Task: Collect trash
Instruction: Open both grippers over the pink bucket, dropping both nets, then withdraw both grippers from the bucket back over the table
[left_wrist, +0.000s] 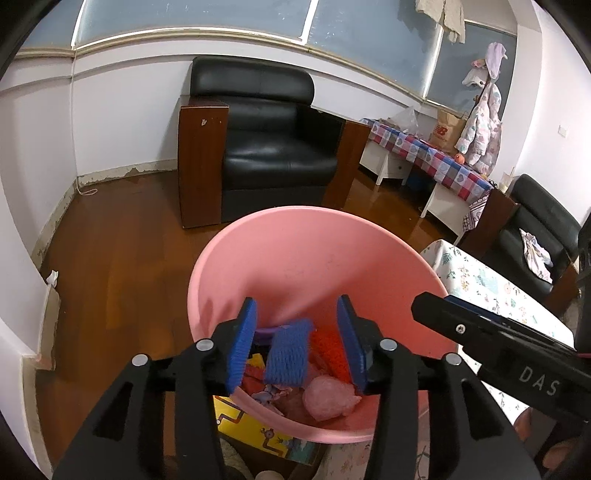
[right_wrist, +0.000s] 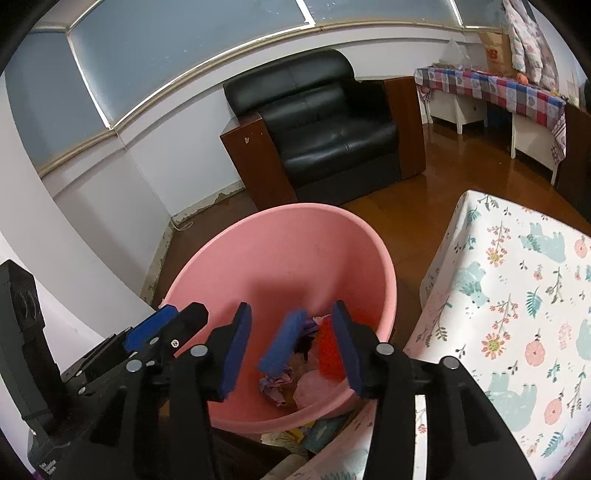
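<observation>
A pink plastic bin stands on the floor beside the table; it also shows in the right wrist view. Inside lie a blue knitted piece, blurred in both views, an orange-red knitted piece, a pale pink crumpled wad and crumpled paper. My left gripper is open and empty above the bin's near rim. My right gripper is open and empty over the bin too, just right of the left one. The blue piece sits between the open fingers, untouched.
A table with a floral cloth stands right of the bin. A black armchair is against the far wall, a checked-cloth table at the right. A yellow picture book lies under the bin's near side.
</observation>
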